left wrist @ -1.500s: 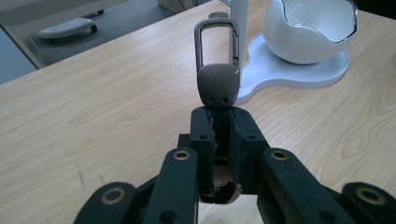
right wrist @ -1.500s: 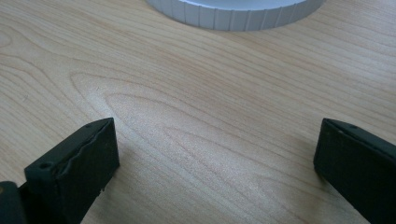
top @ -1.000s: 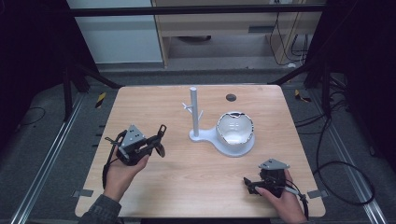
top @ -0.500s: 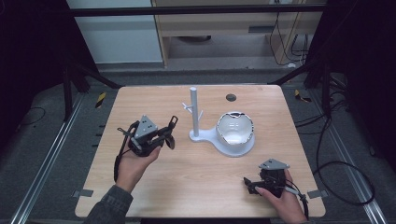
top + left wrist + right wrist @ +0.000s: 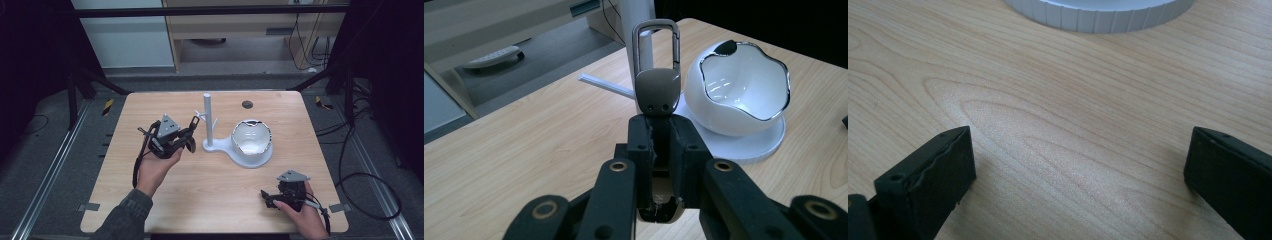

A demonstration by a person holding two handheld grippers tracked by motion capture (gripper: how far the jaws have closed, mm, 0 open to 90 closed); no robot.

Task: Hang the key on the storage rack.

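Left gripper (image 5: 659,135) jaws clamped on a brown carabiner clip (image 5: 656,65) held upright just before the white peg stand (image 5: 208,120), white bowl (image 5: 251,138) beside it, right gripper (image 5: 270,198) jaws wide over the wooden table (image 5: 210,200)

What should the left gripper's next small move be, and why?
Probably ease the left gripper forward toward the white stand. Its jaws are shut on the carabiner clip, whose loop lines up with the post just short of the pegs.
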